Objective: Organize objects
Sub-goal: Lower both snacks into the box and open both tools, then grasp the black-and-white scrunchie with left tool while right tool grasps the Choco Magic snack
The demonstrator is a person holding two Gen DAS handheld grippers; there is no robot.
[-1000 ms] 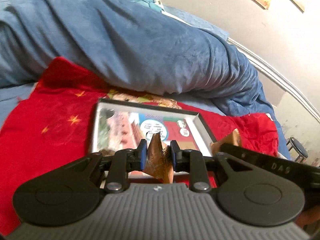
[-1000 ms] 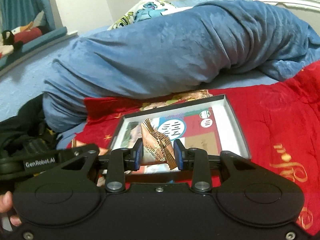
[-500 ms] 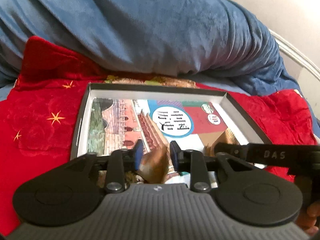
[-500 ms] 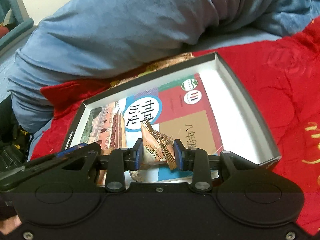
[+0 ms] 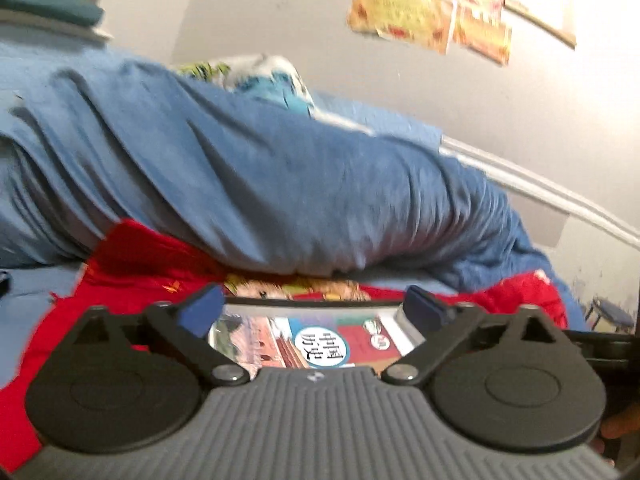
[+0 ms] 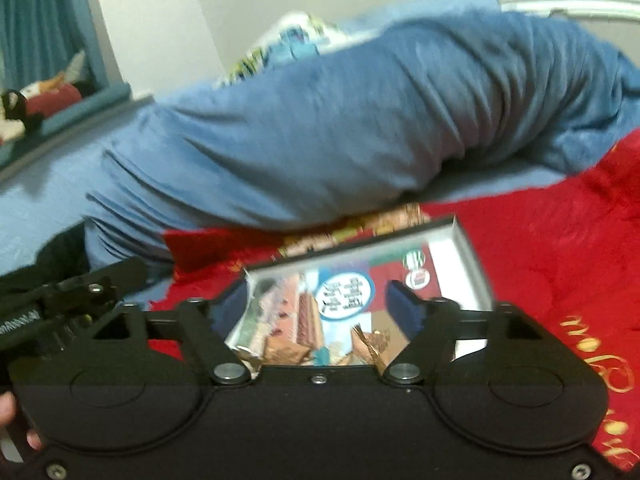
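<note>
A shallow open box (image 6: 466, 246) with a colourful printed bottom lies on the red blanket (image 6: 552, 248); it also shows in the left wrist view (image 5: 400, 312). Several brown snack packets (image 6: 370, 342) lie in the box's near end, seen between my right fingers. My right gripper (image 6: 320, 308) is open and empty just above them. My left gripper (image 5: 312, 312) is open and empty over the box's near side; the packets are hidden from it.
A bulky blue duvet (image 5: 260, 184) lies right behind the box. A patterned pillow (image 6: 288, 44) sits beyond it. The left gripper's body (image 6: 72, 296) is at the left of the right wrist view. Posters (image 5: 424, 16) hang on the wall.
Both grippers opened and let their brown packets fall into the box. Both then lifted and tilted back, so more of the duvet and wall shows.
</note>
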